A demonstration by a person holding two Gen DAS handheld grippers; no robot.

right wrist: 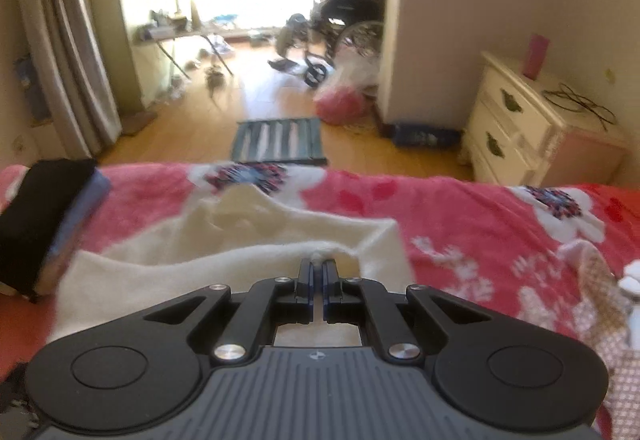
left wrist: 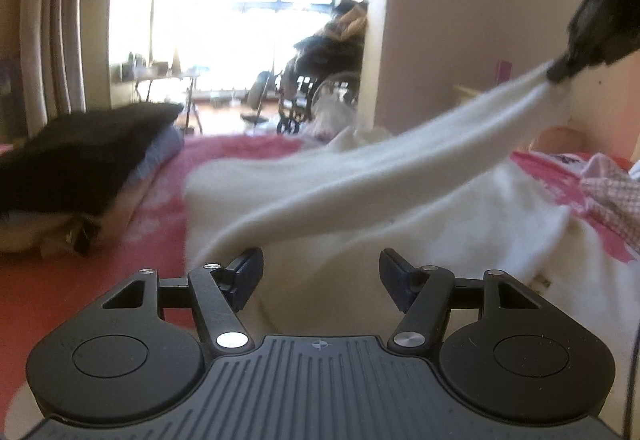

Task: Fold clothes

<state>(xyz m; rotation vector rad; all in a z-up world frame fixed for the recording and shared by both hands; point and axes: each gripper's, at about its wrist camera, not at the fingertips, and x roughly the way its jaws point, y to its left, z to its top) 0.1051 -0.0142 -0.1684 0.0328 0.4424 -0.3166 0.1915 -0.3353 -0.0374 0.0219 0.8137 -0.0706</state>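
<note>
A cream-white sweater lies spread on the red flowered bedspread. My left gripper hovers low over the sweater's near part, open, with nothing between its fingers. My right gripper is shut on the sweater's sleeve end. In the left wrist view that right gripper is raised at the upper right, and the sleeve stretches up to it from the garment's body. The sweater fills the bed below the right gripper.
A stack of folded clothes, black on top, sits on the bed's left. A checked pink garment lies at the right. Beyond the bed are a floor mat, a cream nightstand and a wheelchair.
</note>
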